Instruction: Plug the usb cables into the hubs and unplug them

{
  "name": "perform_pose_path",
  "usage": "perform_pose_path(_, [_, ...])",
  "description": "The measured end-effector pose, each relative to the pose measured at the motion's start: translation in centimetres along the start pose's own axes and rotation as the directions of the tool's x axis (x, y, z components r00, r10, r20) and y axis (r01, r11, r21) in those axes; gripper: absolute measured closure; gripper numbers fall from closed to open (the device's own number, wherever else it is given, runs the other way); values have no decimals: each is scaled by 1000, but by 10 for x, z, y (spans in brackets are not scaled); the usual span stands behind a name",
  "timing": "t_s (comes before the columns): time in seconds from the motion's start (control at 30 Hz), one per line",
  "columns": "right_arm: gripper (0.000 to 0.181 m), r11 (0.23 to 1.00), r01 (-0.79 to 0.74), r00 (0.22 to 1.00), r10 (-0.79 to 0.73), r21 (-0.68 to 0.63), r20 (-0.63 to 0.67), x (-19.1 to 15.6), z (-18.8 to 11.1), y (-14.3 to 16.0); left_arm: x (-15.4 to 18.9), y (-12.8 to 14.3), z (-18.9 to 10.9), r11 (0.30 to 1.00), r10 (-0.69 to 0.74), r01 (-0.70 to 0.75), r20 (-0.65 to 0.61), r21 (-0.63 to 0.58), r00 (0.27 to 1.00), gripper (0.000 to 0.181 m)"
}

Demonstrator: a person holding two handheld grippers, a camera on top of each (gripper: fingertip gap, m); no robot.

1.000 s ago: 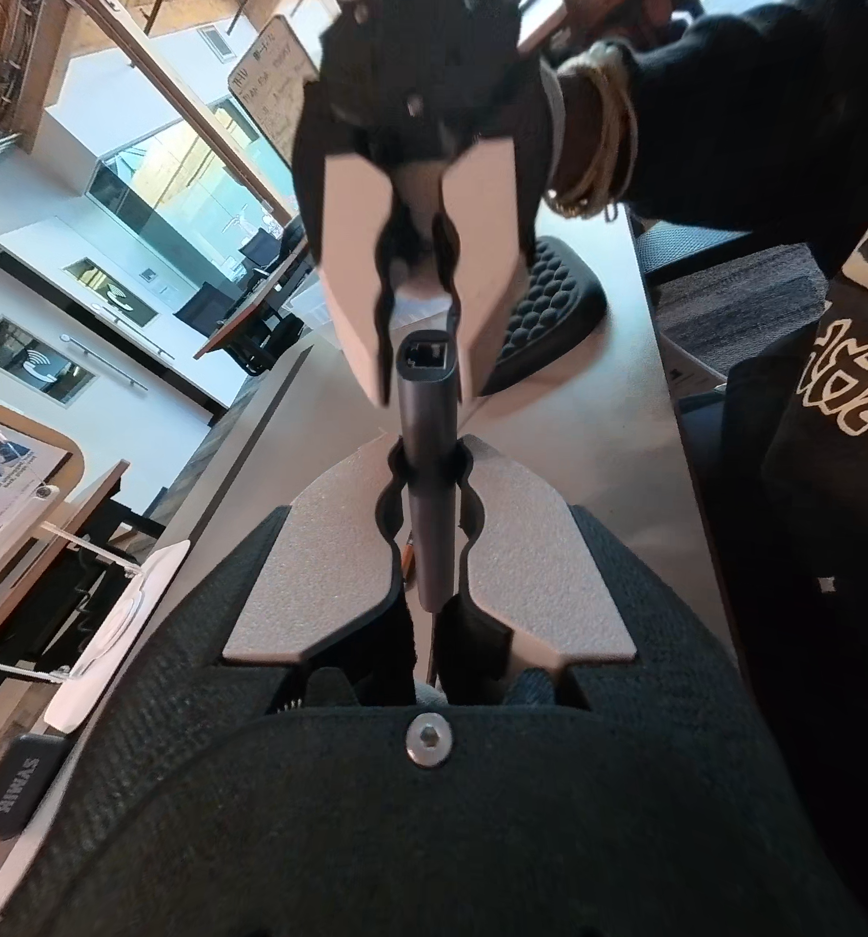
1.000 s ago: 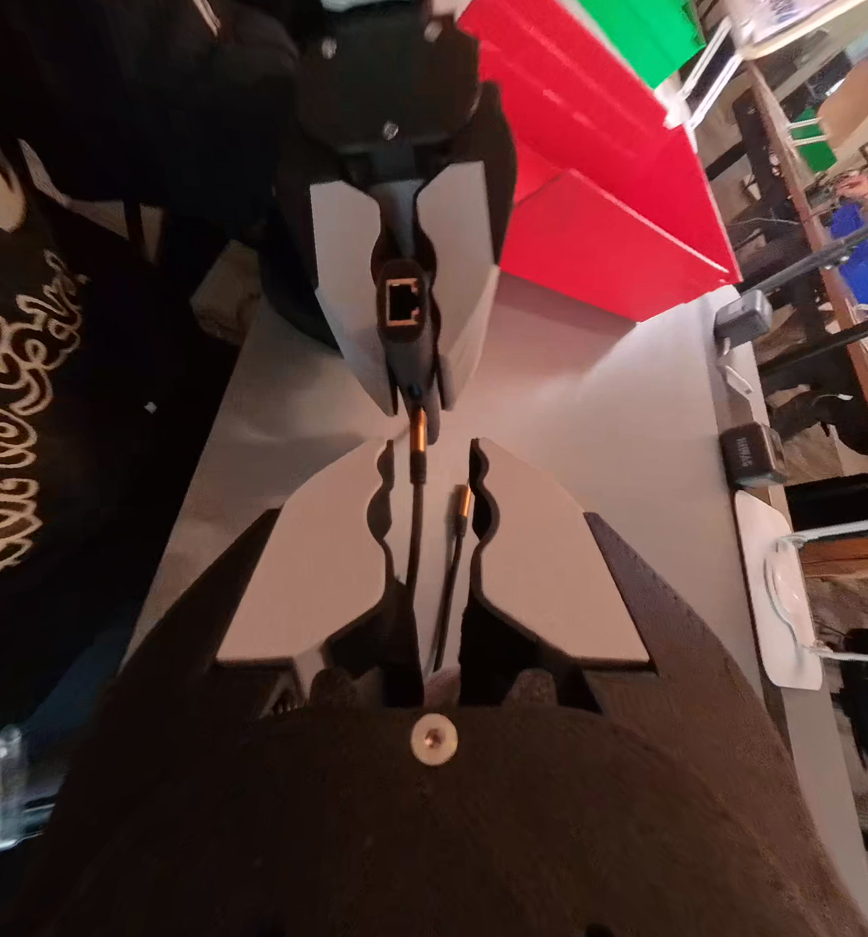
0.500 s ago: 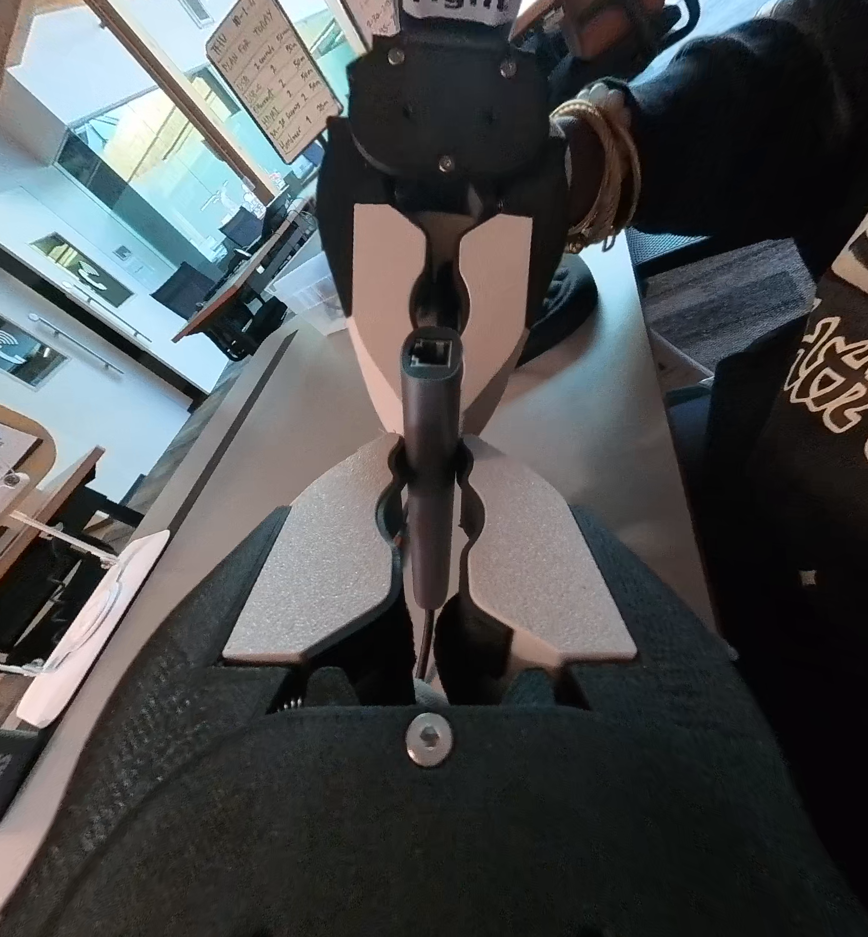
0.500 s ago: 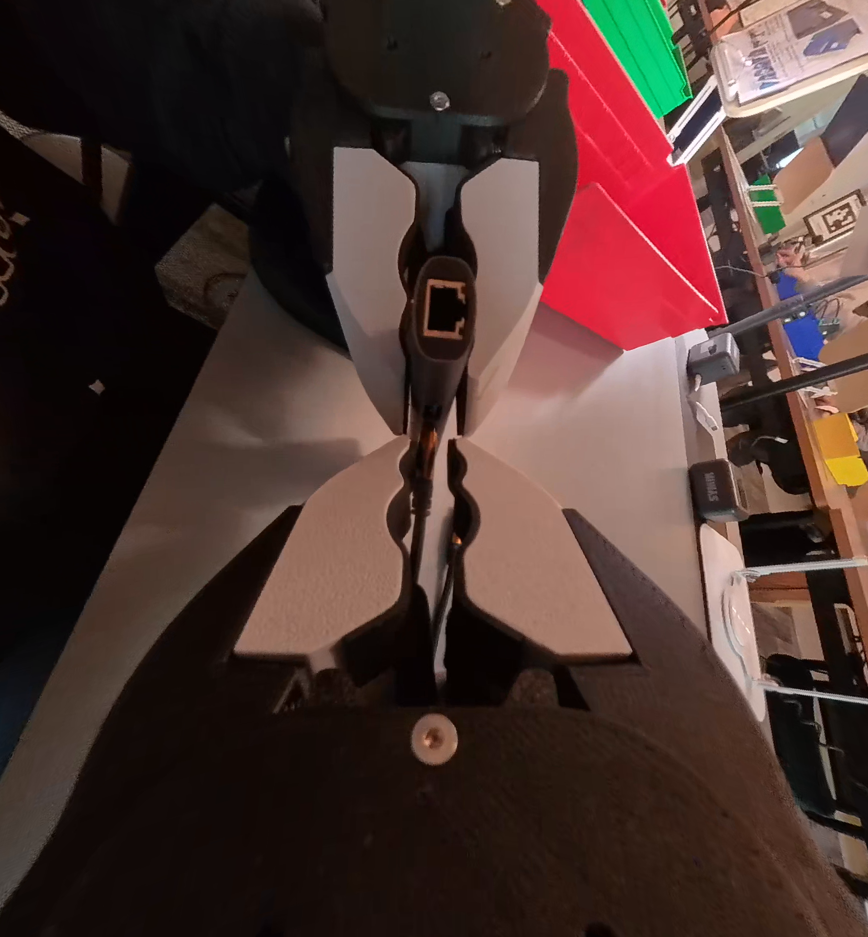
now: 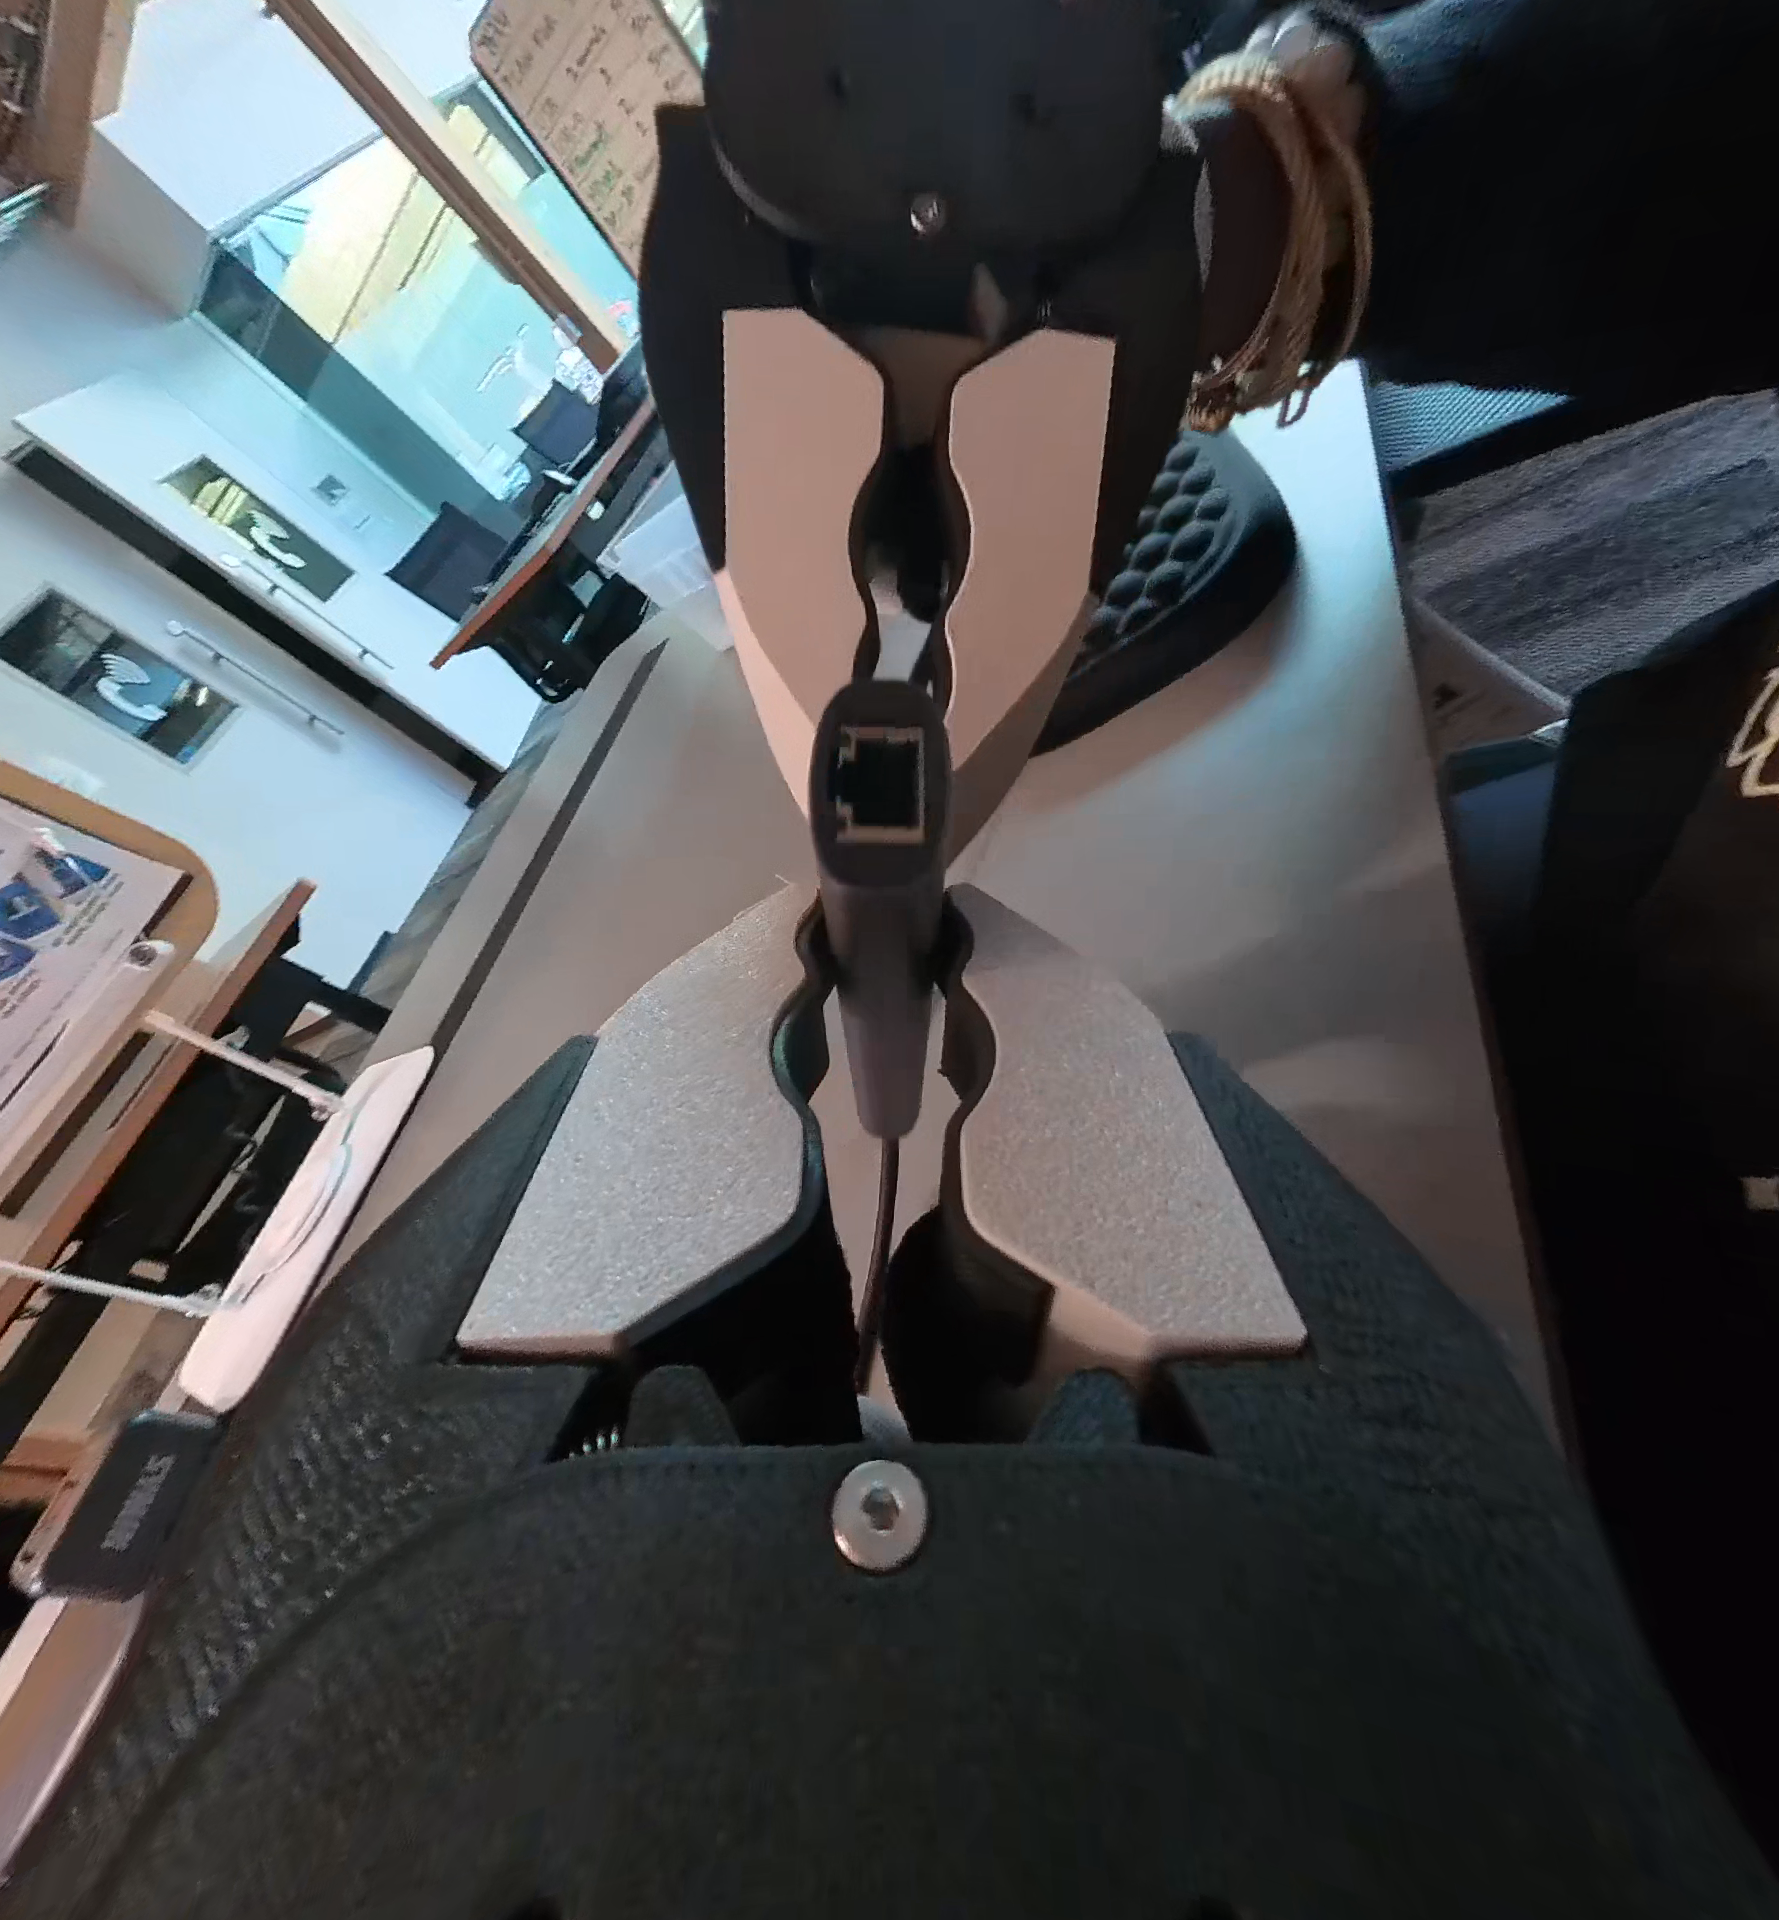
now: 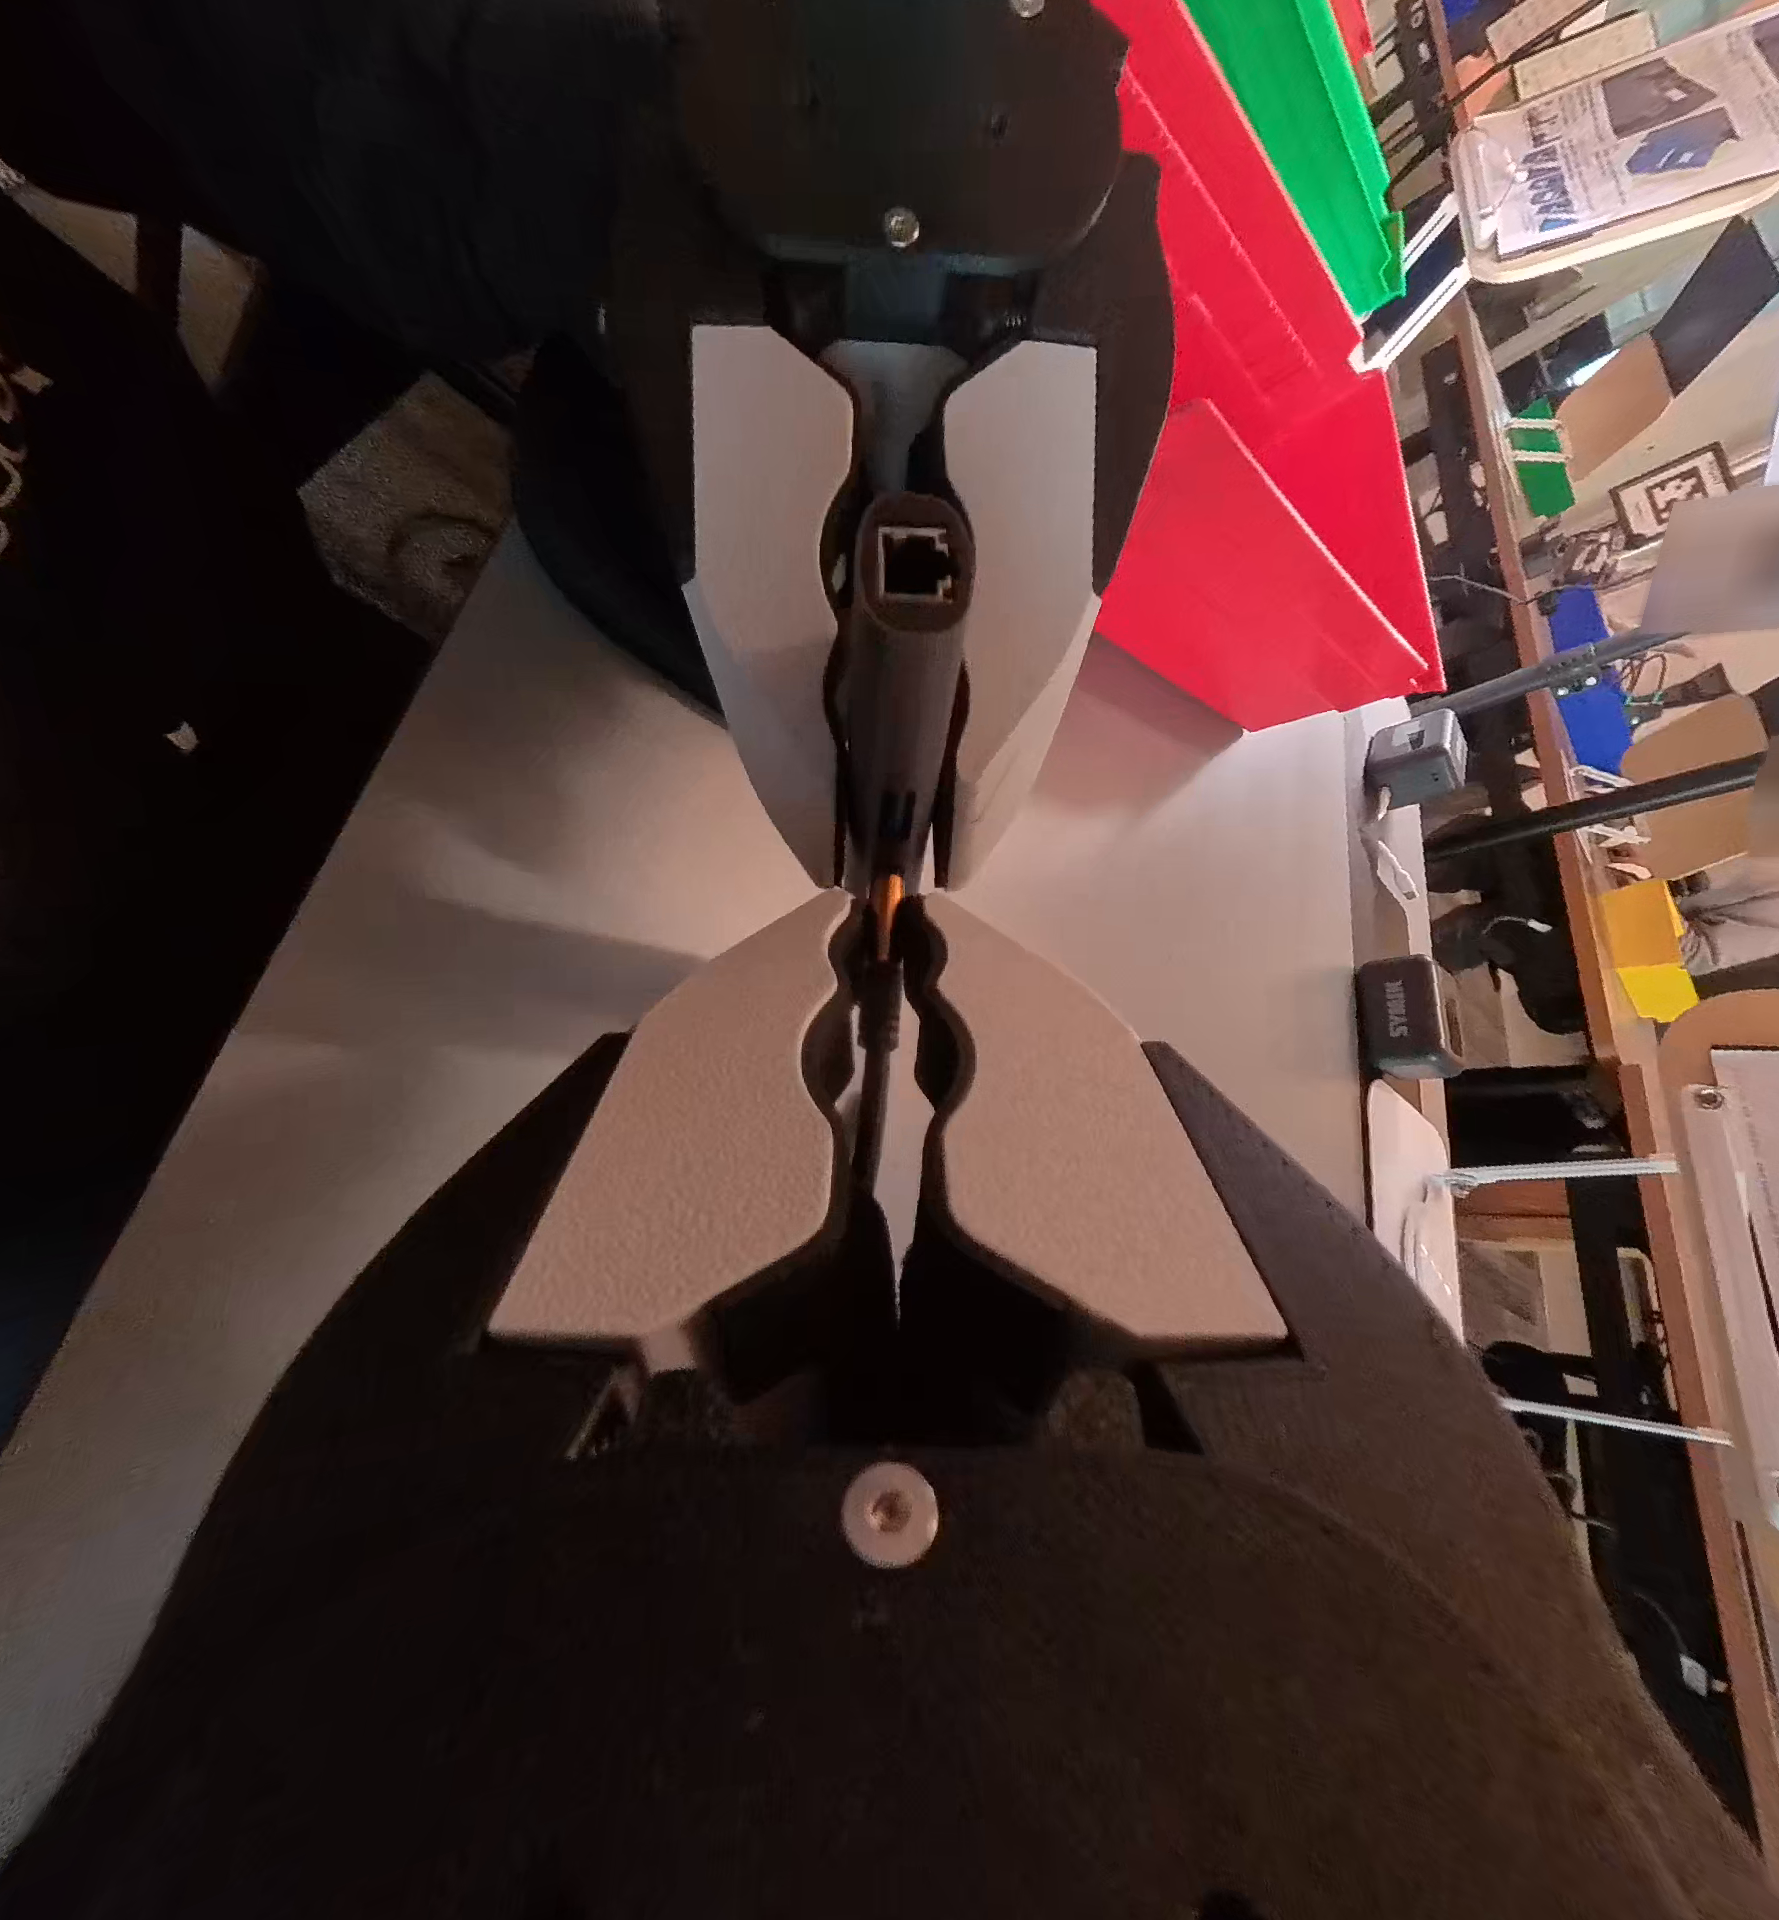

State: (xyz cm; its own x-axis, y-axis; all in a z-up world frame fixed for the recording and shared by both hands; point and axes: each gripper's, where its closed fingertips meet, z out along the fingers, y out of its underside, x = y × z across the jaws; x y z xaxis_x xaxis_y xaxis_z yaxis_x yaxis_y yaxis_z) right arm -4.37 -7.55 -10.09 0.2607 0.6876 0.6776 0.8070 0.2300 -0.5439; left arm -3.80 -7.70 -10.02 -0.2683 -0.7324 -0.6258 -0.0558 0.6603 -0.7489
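Observation:
My left gripper (image 5: 880, 930) is shut on a dark grey hub (image 5: 880, 821), held above the white table (image 5: 1228, 883); the hub's square port end shows. A thin cable runs from the hub's narrow end back between my fingers. My right gripper (image 6: 885, 914) is shut on a black USB cable (image 6: 877, 1049) with an orange-collared plug (image 6: 889, 896). The plug tip meets the lower end of the hub (image 6: 900, 686). The two grippers face each other, tips almost touching: the left gripper (image 6: 895, 831) in the right wrist view, the right gripper (image 5: 906, 665) in the left wrist view.
Red bins (image 6: 1269, 561) and a green bin (image 6: 1300, 125) stand behind the left gripper. A black mesh cushion (image 5: 1176, 582) lies behind the right gripper. A small dark box (image 6: 1404, 1013) and a white flat pad (image 5: 303, 1216) sit at the table edge. A person in black stands alongside. Both grippers' tips are close together, under 4 cm apart.
My right gripper has closed from open onto the orange-collared cable; the second loose cable between its fingers is gone from view. The two grippers have come closer together.

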Motion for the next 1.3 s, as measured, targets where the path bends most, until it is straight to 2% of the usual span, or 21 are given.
perform_pose_path(0.27, [174,984,79,995,-86,-162,-40,2,5,12,-4,16,6,984,108,-98,67,-146,992,163])
perform_pose_path(0.5, [174,981,83,995,-91,-175,-38,2,3,14,-5,19,9,974,140,-121,87,-192,986,163])
perform_pose_path(0.6, [175,982,108,988,-123,-156,-91,4,8,14,-7,22,6,973,140,-119,97,-198,985,163])
perform_pose_path(0.7, [171,952,170,974,-201,-256,-102,2,15,30,-4,25,8,958,190,-165,89,-235,978,163])
perform_pose_path(0.83, [174,952,187,965,-224,-242,-138,5,16,30,-5,25,8,959,190,-165,93,-229,977,163])
perform_pose_path(1.03, [174,958,183,970,-213,-220,-118,1,16,30,-2,31,11,948,208,-184,68,-260,976,163])
perform_pose_path(1.2, [173,929,253,943,-299,-271,-143,1,21,33,-2,37,11,928,235,-204,65,-310,970,163])
perform_pose_path(1.3, [173,931,243,944,-291,-271,-155,2,22,34,-3,38,10,925,235,-200,74,-322,969,163])
